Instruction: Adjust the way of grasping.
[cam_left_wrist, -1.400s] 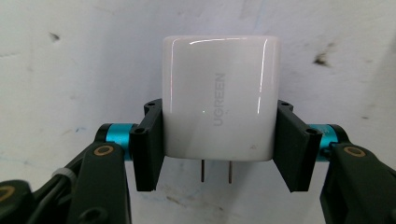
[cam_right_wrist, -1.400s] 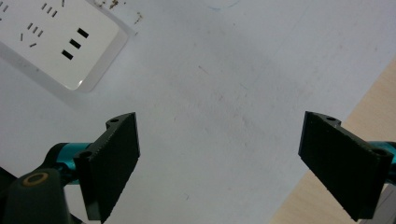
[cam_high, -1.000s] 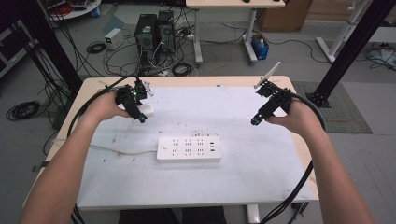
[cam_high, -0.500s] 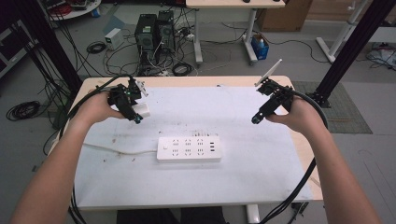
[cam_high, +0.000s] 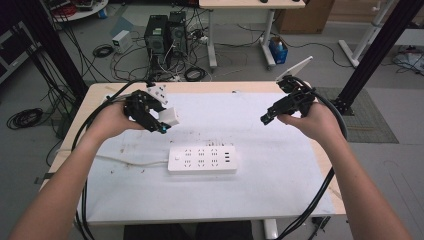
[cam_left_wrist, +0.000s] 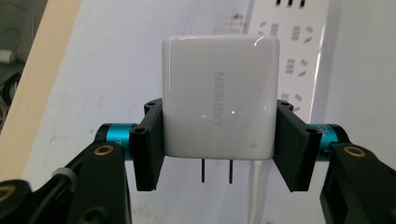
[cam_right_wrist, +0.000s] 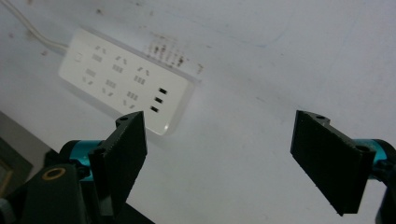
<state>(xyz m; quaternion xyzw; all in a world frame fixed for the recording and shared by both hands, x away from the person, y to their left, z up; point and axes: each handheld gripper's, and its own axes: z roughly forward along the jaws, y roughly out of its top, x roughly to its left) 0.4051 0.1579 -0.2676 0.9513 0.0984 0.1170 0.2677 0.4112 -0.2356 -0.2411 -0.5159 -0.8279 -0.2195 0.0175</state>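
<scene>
A cluttered lab floor, computer towers and loose cables beyond the far edge, and in front of it a white-covered tabletop (cam_high: 280, 200) carrying a white power strip (cam_high: 202, 159) near its middle.

The change is on the left side: compared with a second ago, the left gripper (cam_high: 162, 122) now sits lower and closer to the strip, and its white charger (cam_left_wrist: 218, 102) has swung round to face the tabletop. In the left gripper view the jaws are pinching that charger squarely by its two flat sides, its two prongs clear between them, with the strip's sockets showing just past its top edge. That reads as the carry turning into an approach: the plug is being lined up for a socket, though not yet over one. Which socket it aims at is hard to judge from here.

The left forearm reaches in from the bottom, wrist bent inward, gripper held off the tabletop. The right gripper (cam_high: 267, 117) has hardly shifted: it hovers well to the right of the strip, tilted down toward it, jaws spread wide with nothing between them, the strip (cam_right_wrist: 126, 79) lying apart from them in its own view.
</scene>
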